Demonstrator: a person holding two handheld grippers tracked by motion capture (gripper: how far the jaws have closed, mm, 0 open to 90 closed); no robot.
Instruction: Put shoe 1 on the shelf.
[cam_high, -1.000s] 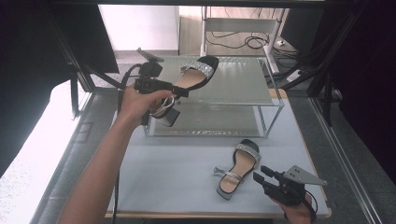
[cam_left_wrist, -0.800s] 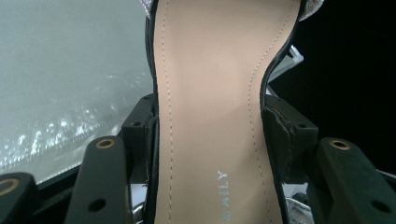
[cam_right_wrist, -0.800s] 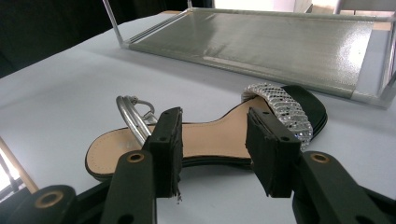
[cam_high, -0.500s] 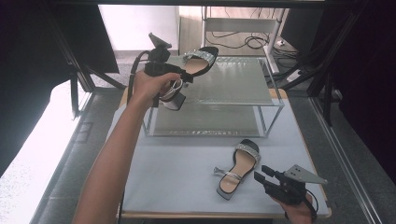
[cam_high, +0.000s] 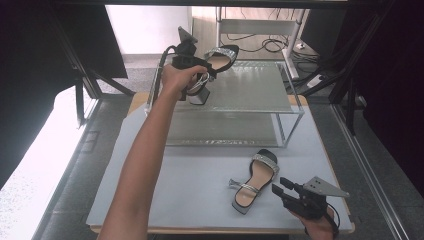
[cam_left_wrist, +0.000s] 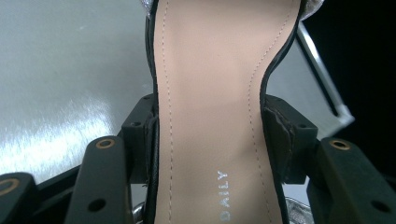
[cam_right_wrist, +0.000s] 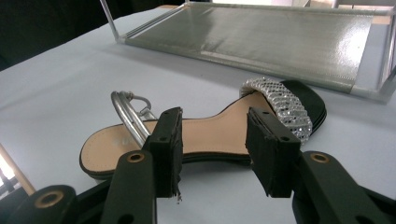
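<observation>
A black sandal (cam_high: 218, 58) with a tan insole, a glittery toe strap and a silver block heel is held over the top shelf of a glass-and-metal rack (cam_high: 250, 92). My left gripper (cam_high: 196, 64) is shut on its sides at the arch, and the tan insole (cam_left_wrist: 212, 116) runs between the two pads. The matching sandal (cam_high: 255, 181) lies flat on the grey table mat in front of the rack. My right gripper (cam_high: 278, 187) stands open just right of that sandal (cam_right_wrist: 205, 133), its jaws apart and touching nothing.
The two-shelf rack stands at the back of the mat (cam_high: 175, 185). Dark frame struts (cam_high: 82, 75) rise at both sides of the table. A white shelf with cables (cam_high: 260, 27) stands behind the rack.
My left gripper has carried the held sandal up and farther back, over the rack's top shelf. The right gripper and the sandal on the mat have stayed still.
</observation>
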